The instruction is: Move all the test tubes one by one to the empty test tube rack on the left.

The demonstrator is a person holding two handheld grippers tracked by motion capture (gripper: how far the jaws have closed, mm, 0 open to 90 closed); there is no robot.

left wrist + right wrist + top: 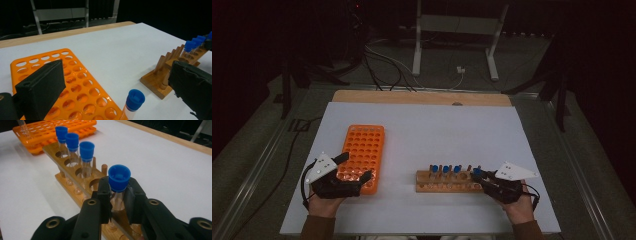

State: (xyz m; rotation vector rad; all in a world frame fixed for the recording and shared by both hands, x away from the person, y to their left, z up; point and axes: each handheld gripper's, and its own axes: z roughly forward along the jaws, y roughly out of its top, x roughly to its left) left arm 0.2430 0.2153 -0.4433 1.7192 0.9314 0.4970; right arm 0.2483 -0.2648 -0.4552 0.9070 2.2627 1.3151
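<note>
Right claw (117, 195) clamped on a blue-capped test tube (117, 192), pads on the clear wall just under the blue cap (119, 178). The tube stands upright in the end hole of the wooden tube rack (75, 185), at the bench's (422, 125) near right. Likely light, thin-walled, smooth and slick; brittle if glass, so a moderate squeeze. The hold high under the cap looks right: the cap's flare should stop a slip downward. A straight vertical pull seems needed to clear the hole without levering the wall. Three more capped tubes (86, 157) stand in the row behind, close by, and could be knocked if the claw swings sideways.

Left claw (343, 175) jaws wide apart, hovering at the near end of the orange tube rack (75, 82), gripping nothing. One capped tube (133, 102) stands at that rack's near corner, between the open jaws, untouched.
</note>
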